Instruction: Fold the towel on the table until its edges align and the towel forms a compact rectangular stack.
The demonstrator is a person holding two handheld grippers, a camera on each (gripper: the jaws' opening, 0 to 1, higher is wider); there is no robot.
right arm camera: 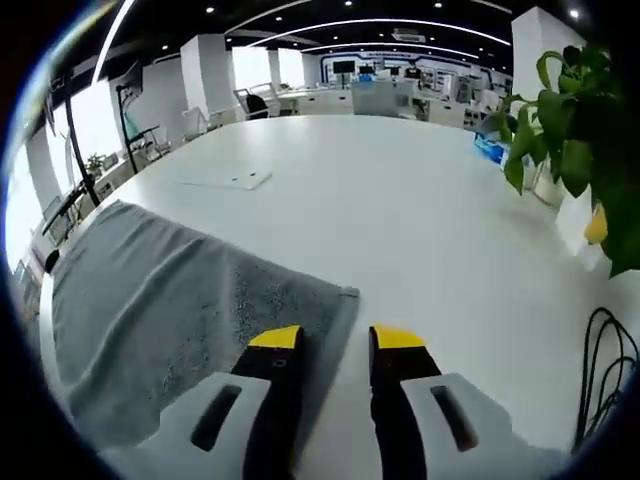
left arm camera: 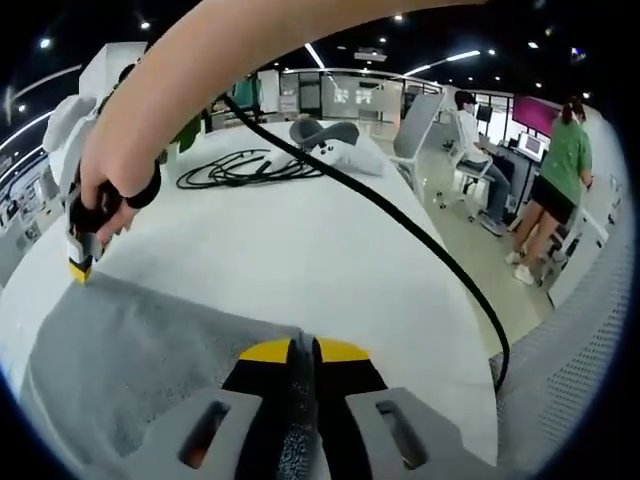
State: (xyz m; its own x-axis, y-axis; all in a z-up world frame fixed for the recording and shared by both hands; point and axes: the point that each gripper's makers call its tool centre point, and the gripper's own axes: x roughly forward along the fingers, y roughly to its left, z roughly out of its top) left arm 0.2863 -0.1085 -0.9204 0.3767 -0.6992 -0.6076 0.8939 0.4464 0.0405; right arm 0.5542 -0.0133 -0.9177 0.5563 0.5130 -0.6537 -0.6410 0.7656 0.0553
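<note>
Left gripper view: the left gripper (left arm camera: 302,350) has its jaws pressed together on a fold of the grey towel (left arm camera: 140,365), whose cloth runs up between the yellow tips. The rest of the towel spreads to the left of the jaws, flat on the white bench (left arm camera: 300,250). At the towel's far left corner the right gripper (left arm camera: 78,268), held in a person's hand (left arm camera: 108,185), touches the cloth with its yellow tip. Beyond the jaws a black cable (left arm camera: 420,240) crosses the bench, with a coil of cable (left arm camera: 240,168) farther off. Two people (left arm camera: 560,190) are at desks to the right, off the bench.

Right gripper view: the right gripper (right arm camera: 335,345) has its jaws narrowly parted, the left jaw over the towel's (right arm camera: 170,310) edge, the right jaw over bare bench (right arm camera: 400,220). The towel extends left of the jaws. A potted plant (right arm camera: 570,130) stands far right; a white sheet (right arm camera: 235,180) lies ahead.
</note>
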